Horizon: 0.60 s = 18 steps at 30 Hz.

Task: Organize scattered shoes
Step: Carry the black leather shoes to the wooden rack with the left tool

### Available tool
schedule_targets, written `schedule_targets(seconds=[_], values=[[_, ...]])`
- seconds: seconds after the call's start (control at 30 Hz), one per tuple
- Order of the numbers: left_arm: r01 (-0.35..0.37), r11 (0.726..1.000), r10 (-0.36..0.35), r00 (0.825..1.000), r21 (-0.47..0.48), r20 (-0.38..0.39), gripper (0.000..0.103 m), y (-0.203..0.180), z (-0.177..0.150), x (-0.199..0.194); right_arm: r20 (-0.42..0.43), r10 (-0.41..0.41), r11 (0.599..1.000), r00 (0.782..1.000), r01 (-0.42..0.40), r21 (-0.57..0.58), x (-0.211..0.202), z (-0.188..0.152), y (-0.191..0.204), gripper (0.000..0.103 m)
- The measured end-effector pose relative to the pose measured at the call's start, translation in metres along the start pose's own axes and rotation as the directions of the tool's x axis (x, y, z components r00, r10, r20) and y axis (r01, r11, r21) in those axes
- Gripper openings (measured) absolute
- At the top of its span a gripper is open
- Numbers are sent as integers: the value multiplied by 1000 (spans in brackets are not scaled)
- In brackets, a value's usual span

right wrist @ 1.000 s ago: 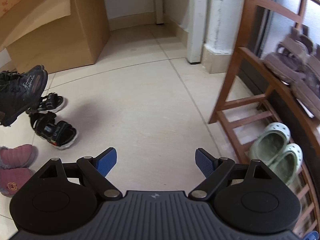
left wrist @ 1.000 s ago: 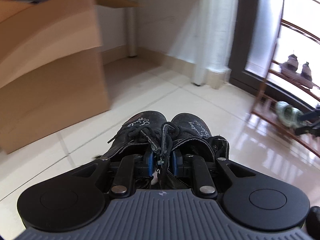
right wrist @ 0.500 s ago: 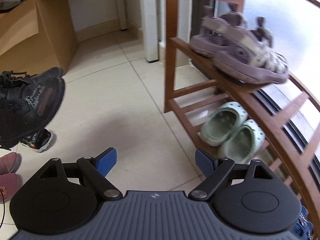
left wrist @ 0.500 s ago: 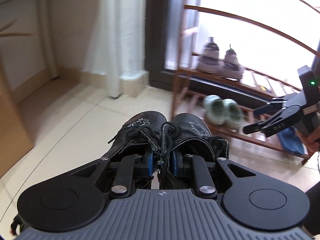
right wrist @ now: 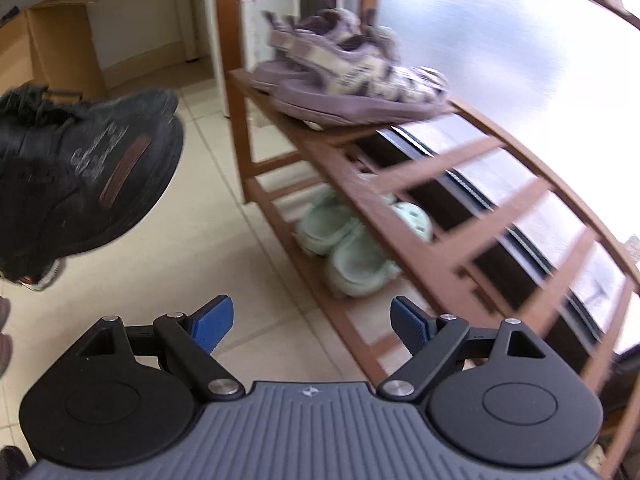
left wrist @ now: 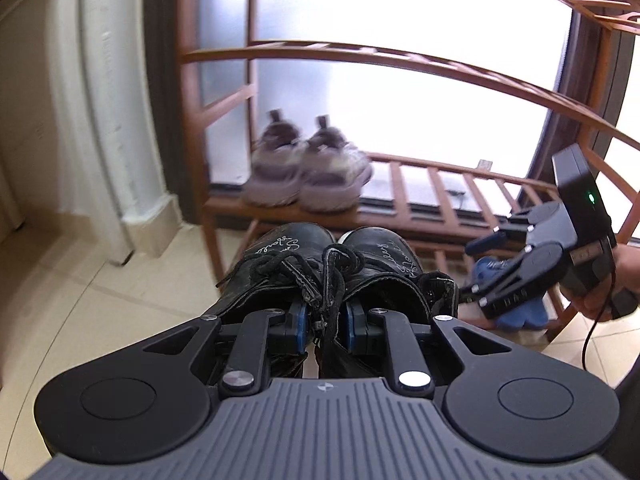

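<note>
Black leather fills the near ground of the left wrist view: a pair of black boots (left wrist: 328, 268) with white script on the toes, their inner collars and tangled laces pinched together between the blue pads of the left gripper (left wrist: 325, 322), which is clenched on them and carries them clear of the floor, toes pointing at the wooden shoe rack (left wrist: 404, 160). Off to the right in that view, a hand (left wrist: 612, 280) holds the right gripper (left wrist: 476, 268) in front of the rack's lower tier, just before something blue (blurred, so I cannot tell what). From the right wrist view, the right gripper (right wrist: 312, 322) has its blue pads spread wide with nothing between them, above the beige tiled floor (right wrist: 224, 256); the boots (right wrist: 84, 176) hang in the air to its left, soles showing. Just beyond, a pair of pale green clogs (right wrist: 348, 240) sits on the rack's bottom shelf. Above and farther back, a pair of purple-grey sandals (right wrist: 352, 68) rests on the upper shelf against the bright window. A cardboard box (right wrist: 60, 40) stands far left by the wall.
</note>
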<state>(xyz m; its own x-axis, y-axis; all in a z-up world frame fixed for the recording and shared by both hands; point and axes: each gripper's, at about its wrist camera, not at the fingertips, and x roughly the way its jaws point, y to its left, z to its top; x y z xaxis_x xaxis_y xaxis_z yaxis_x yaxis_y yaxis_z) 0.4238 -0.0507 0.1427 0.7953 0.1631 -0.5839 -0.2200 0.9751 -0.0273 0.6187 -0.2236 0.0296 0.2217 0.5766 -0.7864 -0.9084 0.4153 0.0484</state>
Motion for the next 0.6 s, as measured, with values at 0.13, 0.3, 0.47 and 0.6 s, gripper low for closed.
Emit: schedule_targets(seconds=[0.13,0.3,0.47,0.6], values=[[37,999,-37,999,16,28,20,-24,23,23,-8,-21,1000,1000,21,12,-14,-13,-22,90],[69,997,-71,997,33,39,20,-55,46,46,1,-18,1000,1000,18,10,-30,-16,-24,90],[67,997,-69,997,45,33,20,-75,59,73,3,24,999,1000,-24,25,-41,-21,-28,91],[55,997,-57,998,60,37,20,-91,68,96,0,54,998,999,-54,24,-44,-29,-32,91]])
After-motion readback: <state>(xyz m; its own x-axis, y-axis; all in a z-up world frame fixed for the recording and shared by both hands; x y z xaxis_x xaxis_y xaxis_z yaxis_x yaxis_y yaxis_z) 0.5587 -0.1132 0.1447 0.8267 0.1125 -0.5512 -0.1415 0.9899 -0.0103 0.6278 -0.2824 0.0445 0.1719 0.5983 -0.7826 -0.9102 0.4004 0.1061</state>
